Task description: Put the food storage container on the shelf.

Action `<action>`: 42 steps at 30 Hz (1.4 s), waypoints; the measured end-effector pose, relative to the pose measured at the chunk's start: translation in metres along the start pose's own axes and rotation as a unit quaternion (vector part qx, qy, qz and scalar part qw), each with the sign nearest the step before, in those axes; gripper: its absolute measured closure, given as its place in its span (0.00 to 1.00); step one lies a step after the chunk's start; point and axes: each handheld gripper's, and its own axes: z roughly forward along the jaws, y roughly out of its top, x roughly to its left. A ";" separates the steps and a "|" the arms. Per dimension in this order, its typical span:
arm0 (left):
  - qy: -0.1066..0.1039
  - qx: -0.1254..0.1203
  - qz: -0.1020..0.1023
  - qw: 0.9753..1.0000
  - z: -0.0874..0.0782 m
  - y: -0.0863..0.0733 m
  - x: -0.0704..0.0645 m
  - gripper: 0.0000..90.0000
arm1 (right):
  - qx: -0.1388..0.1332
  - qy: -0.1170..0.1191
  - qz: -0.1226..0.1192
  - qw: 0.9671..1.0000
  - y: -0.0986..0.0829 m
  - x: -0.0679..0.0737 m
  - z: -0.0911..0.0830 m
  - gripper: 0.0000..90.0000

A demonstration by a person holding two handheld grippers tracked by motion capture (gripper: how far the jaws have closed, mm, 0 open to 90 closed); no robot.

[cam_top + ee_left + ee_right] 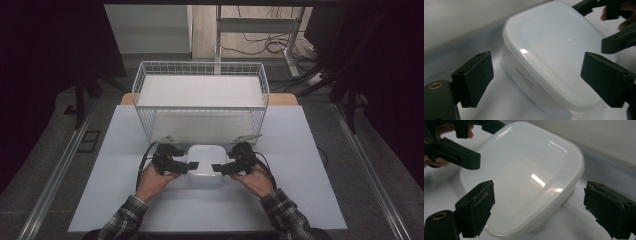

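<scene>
The pale tabletop carries two things — a white lidded container near the front, a wire basket behind it.

1. Both forearms come in from the near edge, in plaid sleeves, and angle inward toward each other.
2. The left hand holds the left gripper from behind, pointing it right toward the middle.
3. The right hand holds the right gripper, pointing it left.
4. Both grippers have their jaws spread wide apart and grip nothing.
5. The two gripper tips face each other, near but apart.
</scene>
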 end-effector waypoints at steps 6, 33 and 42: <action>-0.019 0.012 -0.010 1.000 -0.007 -0.008 -0.009 0.30 | 0.017 0.036 0.042 0.998 -0.009 0.003 -0.006 0.28; 0.071 -0.052 -0.017 0.996 -0.027 0.011 -0.014 0.88 | -0.095 -0.056 0.035 0.993 0.011 0.006 -0.037 0.86; 0.079 -0.051 -0.032 0.995 -0.023 0.025 0.003 0.88 | -0.098 -0.055 0.048 0.993 0.022 -0.009 -0.020 0.86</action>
